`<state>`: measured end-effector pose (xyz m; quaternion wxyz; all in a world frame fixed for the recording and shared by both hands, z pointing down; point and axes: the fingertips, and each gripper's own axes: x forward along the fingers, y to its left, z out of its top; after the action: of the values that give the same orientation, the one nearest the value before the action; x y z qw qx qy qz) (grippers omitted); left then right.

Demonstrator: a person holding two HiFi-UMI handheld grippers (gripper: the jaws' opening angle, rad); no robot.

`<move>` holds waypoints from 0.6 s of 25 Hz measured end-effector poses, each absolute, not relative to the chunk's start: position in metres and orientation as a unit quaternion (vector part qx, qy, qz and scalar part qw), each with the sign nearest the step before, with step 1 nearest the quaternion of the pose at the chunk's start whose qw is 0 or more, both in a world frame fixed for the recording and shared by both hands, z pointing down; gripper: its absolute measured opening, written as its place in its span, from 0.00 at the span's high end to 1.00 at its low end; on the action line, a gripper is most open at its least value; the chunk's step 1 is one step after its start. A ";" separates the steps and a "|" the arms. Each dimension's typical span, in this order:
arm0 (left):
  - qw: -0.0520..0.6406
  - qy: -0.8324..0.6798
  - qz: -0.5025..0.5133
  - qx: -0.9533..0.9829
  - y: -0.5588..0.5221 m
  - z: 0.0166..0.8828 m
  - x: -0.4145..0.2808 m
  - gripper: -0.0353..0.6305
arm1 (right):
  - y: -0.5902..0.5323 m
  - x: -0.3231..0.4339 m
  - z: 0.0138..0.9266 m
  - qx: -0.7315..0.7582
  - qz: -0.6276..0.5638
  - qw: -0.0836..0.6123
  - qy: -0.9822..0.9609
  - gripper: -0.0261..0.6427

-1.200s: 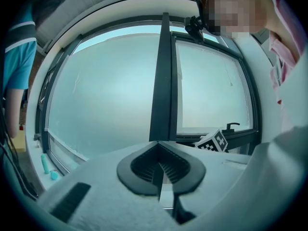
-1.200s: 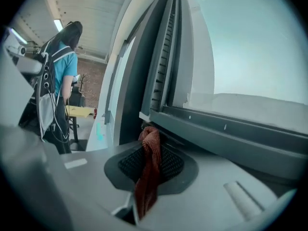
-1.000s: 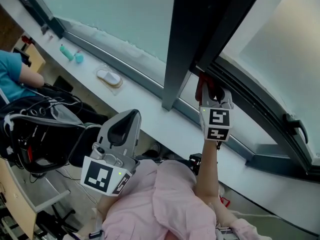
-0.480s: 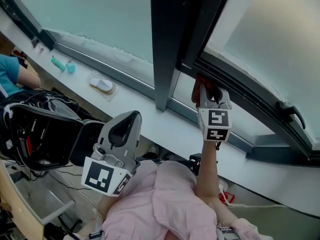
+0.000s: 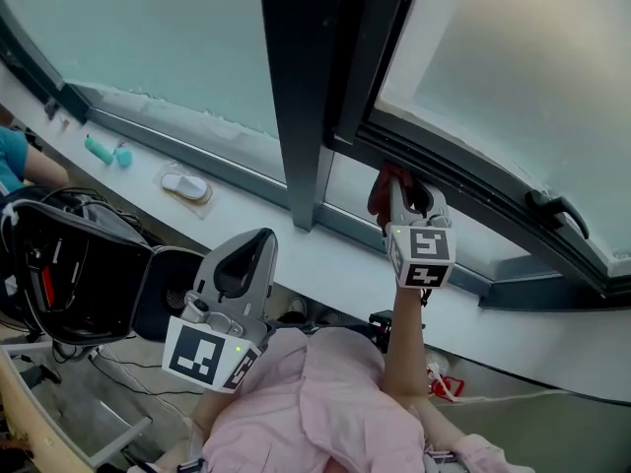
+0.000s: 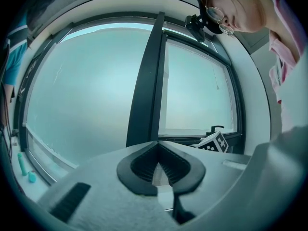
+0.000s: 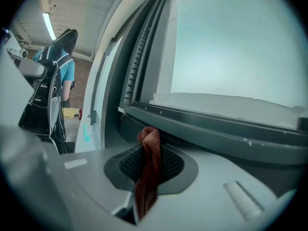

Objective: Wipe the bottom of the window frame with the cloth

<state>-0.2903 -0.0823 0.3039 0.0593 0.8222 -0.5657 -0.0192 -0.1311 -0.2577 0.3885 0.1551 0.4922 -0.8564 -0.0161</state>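
Observation:
My right gripper [image 5: 402, 187] is raised to the dark bottom rail of the window frame [image 5: 463, 187], shut on a red cloth [image 5: 380, 191]. In the right gripper view the cloth [image 7: 150, 165] is pinched between the jaws, its folded tip just under the frame's lower rail [image 7: 207, 126]. My left gripper [image 5: 240, 261] is held low over the person's lap, away from the window, shut with nothing in it. In the left gripper view its pads [image 6: 144, 165] meet at the tip and point at the glass.
A dark vertical mullion [image 5: 301, 97] stands left of the cloth. A window handle [image 5: 554, 211] sits on the frame to the right. On the white sill [image 5: 246, 205] lie a pale dish [image 5: 184, 185] and teal items [image 5: 99, 150]. A black chair [image 5: 79, 274] and a seated person [image 5: 20, 161] are at the left.
The view has shifted, so the window frame and mullion sit further left. My right gripper with the cloth stays pressed at the bottom rail. The left gripper has barely moved.

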 end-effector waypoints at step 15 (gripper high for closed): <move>0.070 -0.533 -0.031 0.842 -0.097 0.314 -0.253 0.95 | -0.253 -0.080 0.395 0.515 -0.019 0.168 -0.840 0.89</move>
<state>-0.2532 -0.0972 0.3144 0.0704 0.8423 -0.5335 -0.0311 -0.0797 -0.2535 0.3947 0.1676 0.5153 -0.8402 -0.0193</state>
